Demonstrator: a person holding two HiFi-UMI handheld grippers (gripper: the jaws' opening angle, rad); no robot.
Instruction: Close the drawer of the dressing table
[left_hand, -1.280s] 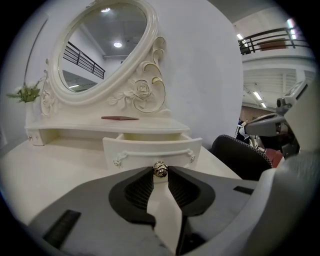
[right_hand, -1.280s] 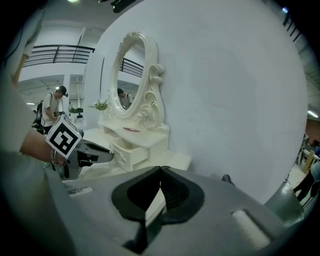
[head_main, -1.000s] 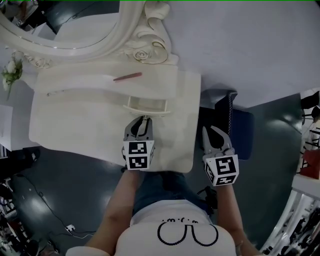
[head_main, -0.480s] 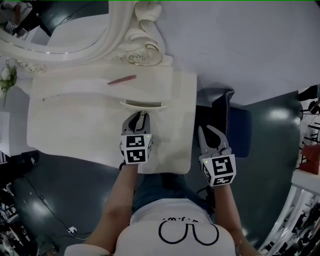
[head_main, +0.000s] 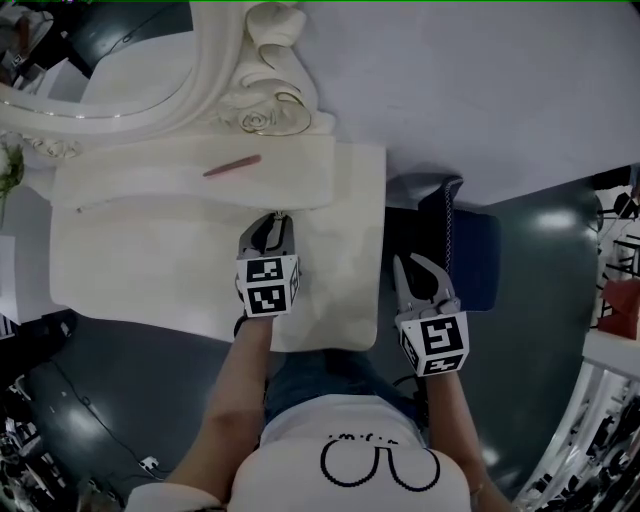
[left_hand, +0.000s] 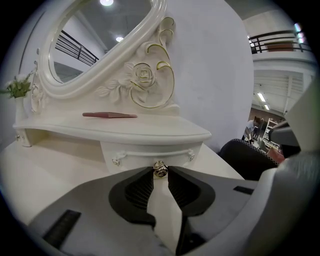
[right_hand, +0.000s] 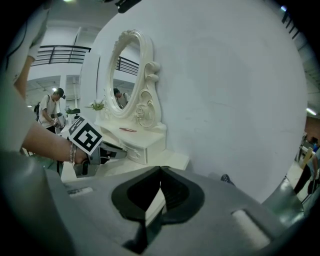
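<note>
Nearest, at 6 o'clock in the head view, is the person's white shirt, with a bare forearm running up from it toward 11 o'clock. The right tool hangs off the desk's right edge, at about 4 o'clock from the other tool. Its own view shows its jaw tips pressed together with nothing between them. Just past it, toward 1 o'clock, stands a dark chair on the grey floor.

The left tool lies over the cream desk, pointing to 12 o'clock. In the left gripper view its jaws pinch the small gold knob of the drawer. The tips sit on either side of the knob, hard against the drawer front.

The drawer lies pushed in beneath the raised shelf, its front about flush with the shelf's edge. From the head view it does not jut out over the desk.

On the shelf, at 11 o'clock from the left tool, rests a reddish pencil-like stick. Beyond it rises the oval mirror in its carved frame, with a moulded rose at the base. A sprig of white flowers shows at 9 o'clock on the far left. Behind everything stands the pale wall.
</note>
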